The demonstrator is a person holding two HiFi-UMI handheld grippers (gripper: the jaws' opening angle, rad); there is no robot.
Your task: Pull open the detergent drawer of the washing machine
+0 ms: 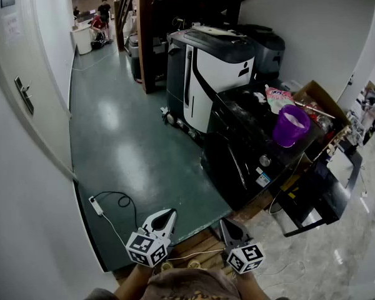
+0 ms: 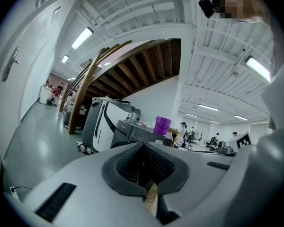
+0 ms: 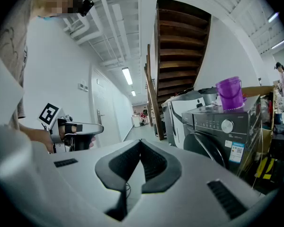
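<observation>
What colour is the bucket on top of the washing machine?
Purple. The bucket shows best in the head view.

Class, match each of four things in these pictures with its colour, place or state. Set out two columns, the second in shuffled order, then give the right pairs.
Column A
1. bucket
2. washing machine
3. left gripper
4. power strip

Column B
a. shut, holding nothing
b. lying on the floor
c. purple
d. black

Pairs: 1-c; 2-d; 3-a; 4-b
</observation>
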